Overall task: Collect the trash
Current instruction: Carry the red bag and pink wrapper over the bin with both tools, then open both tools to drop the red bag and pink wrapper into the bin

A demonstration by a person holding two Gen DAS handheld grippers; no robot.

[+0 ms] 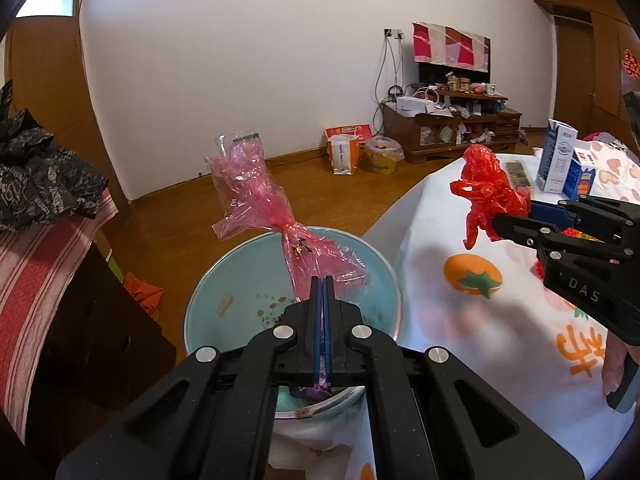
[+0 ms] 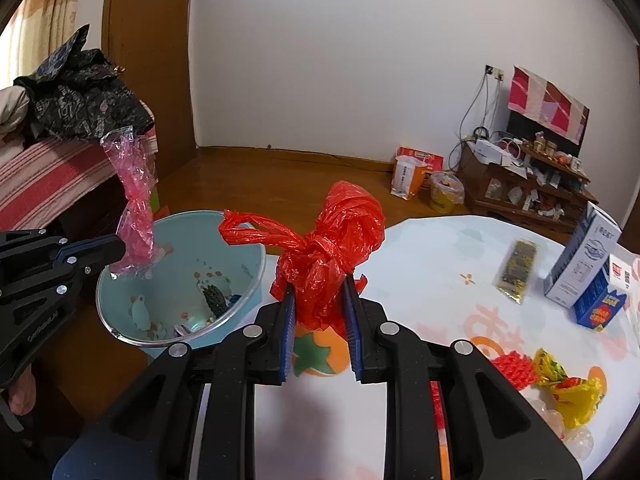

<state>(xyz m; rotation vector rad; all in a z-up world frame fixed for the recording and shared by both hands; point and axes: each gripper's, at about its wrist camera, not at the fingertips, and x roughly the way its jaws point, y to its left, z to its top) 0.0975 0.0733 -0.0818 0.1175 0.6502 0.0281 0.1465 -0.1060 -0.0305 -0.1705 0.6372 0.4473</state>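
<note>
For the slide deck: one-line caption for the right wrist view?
Right hand-held gripper clamps knotted red bag beside light-blue bin.

Materials & finishes, both wrist views

Pink wrapper: thin clear-ish plastic film, crinkly, glossy. Red bag: thin crumpled plastic, shiny. Bin: smooth pale-blue plastic w/ clear rim. Left gripper & right gripper: matt black plastic, silver metal pins, ribbed blue pads. Tablecloth at table's near edge: smooth, printed. Floor: polished wood.
</note>
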